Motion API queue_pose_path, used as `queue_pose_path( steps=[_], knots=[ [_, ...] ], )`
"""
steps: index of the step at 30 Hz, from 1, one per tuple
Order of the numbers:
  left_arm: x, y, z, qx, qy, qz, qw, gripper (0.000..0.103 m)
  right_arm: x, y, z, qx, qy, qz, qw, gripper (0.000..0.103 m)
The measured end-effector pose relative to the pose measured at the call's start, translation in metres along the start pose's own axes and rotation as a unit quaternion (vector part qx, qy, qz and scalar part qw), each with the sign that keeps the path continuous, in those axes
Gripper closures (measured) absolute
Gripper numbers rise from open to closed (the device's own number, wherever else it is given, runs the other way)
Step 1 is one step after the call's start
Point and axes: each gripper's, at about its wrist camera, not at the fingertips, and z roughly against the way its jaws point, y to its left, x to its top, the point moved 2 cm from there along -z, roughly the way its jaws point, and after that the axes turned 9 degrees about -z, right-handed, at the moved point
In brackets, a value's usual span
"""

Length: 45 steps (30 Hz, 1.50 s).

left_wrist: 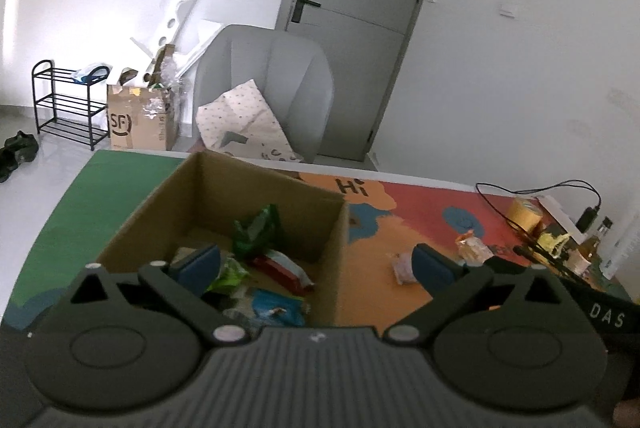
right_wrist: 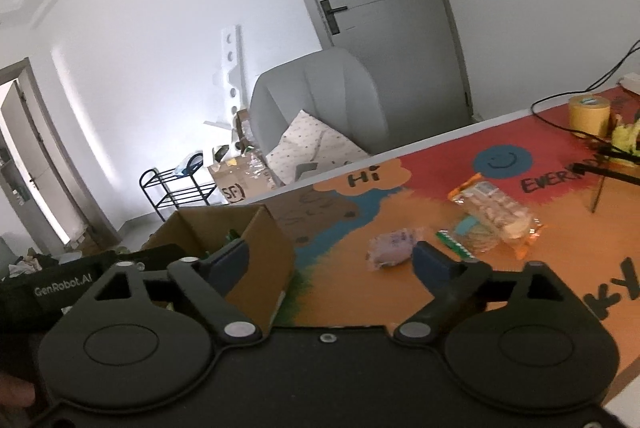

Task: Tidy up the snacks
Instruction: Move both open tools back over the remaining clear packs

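**Snacks partly boxed**

The cardboard box (left_wrist: 256, 204) holds green, red and blue packets. A pale wrapped snack (right_wrist: 394, 248) and a clear orange-edged packet (right_wrist: 496, 212) lie on the colourful table (right_wrist: 360, 292). Left gripper (left_wrist: 316, 266) and right gripper (right_wrist: 332, 262) both gape, empty.

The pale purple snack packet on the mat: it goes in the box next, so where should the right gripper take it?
Grip the pale purple snack packet across its plump middle, coming from above and the near side; its ends are crimped and flat.
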Motion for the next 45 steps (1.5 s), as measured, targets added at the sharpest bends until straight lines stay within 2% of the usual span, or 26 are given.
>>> queue_pose_path(
  steps=[20,27,34,37,45],
  knots=[
    [-0.006,-0.054,-0.009,-0.045,0.020,-0.027,0.9984,0.001,0.001,-0.052,0.027,-0.034,-0.006,-0.024,0.999,0.007],
    [-0.009,-0.067,-0.015,-0.055,0.027,-0.033,0.9976,0.002,0.002,-0.069,0.031,-0.043,-0.009,-0.034,0.998,0.007],
    [-0.008,-0.077,-0.025,-0.050,0.027,-0.031,0.9979,0.002,0.005,-0.088,0.032,-0.050,-0.010,-0.049,0.997,0.007],
    [-0.008,-0.081,-0.029,-0.050,0.026,-0.030,0.9979,0.003,0.006,-0.097,0.029,-0.051,-0.009,-0.056,0.997,0.009],
    [-0.016,-0.098,-0.048,-0.054,0.039,-0.043,0.9969,0.008,0.004,-0.117,0.017,-0.051,0.008,-0.073,0.996,0.022]
  ],
)
